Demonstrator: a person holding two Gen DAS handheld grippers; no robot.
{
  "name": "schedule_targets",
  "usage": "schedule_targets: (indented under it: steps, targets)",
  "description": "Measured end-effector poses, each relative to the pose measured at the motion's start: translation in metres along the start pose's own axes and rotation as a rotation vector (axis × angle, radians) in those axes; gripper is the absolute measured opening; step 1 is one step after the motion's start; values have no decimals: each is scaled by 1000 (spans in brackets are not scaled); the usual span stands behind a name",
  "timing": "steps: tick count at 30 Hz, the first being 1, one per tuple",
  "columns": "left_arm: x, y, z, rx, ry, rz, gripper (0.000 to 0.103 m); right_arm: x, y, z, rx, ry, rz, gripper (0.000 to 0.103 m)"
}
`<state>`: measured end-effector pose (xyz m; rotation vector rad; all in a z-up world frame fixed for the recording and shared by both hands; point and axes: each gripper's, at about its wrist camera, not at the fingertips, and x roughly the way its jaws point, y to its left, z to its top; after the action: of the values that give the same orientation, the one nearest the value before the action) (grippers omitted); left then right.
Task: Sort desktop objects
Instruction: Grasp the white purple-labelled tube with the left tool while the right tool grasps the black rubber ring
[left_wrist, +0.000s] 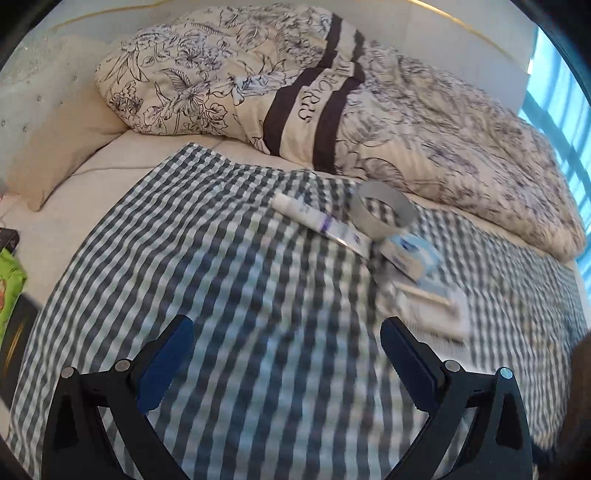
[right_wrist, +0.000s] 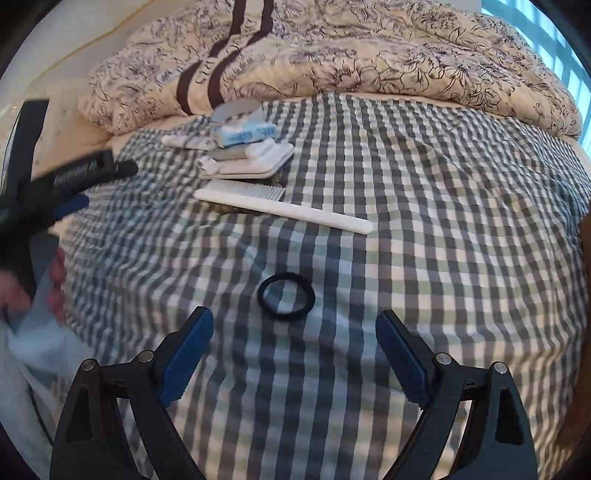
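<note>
Checked cloth (right_wrist: 406, 184) in grey, green and white covers a bed and serves as the work surface; a floral duvet (right_wrist: 369, 55) with dark stripes is bunched across the top of both views.

In the right wrist view, a black hair tie (right_wrist: 286, 295) lies flat on the cloth at lower centre, just above the gap between the jaws. The right gripper (right_wrist: 294, 332) has its jaws spread wide with nothing between them; its blue pads do not touch the hair tie.

Above the hair tie, a white comb (right_wrist: 295, 212) lies diagonally across centre frame. Above the comb, at upper centre-left, sits a cluster: a white flat case (right_wrist: 258, 162), a light-blue box (right_wrist: 245, 133), a white tube (right_wrist: 184, 141) and a grey tape ring (right_wrist: 236, 107).

In the left wrist view, the same cluster appears right of centre: the tube (left_wrist: 317, 223), the tape ring (left_wrist: 384, 210) and the blue box (left_wrist: 410, 254), touching or nearly touching. The left gripper (left_wrist: 286, 339) is likewise wide open and empty over bare cloth; it also shows at the left edge of the right wrist view (right_wrist: 107, 182).
</note>
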<state>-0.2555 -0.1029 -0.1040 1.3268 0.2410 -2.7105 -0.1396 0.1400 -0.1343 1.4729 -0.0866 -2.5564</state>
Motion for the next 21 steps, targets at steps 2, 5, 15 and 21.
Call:
schedule_targets:
  steps: [2,5,15,21]
  targets:
    - [17,-2,9,-3,10,4,103,8,0,4,1,-2,-9,88]
    - [40,-4,21,7,12,18,103,21,1,10,-13,6,-33,78]
    - [89,-10,54,-13,10,71,103,33,19,0,-116,-54,-131,32]
    - [116,-19,70,-27,71,84,101,39,20,0,-135,-73,-140,32]
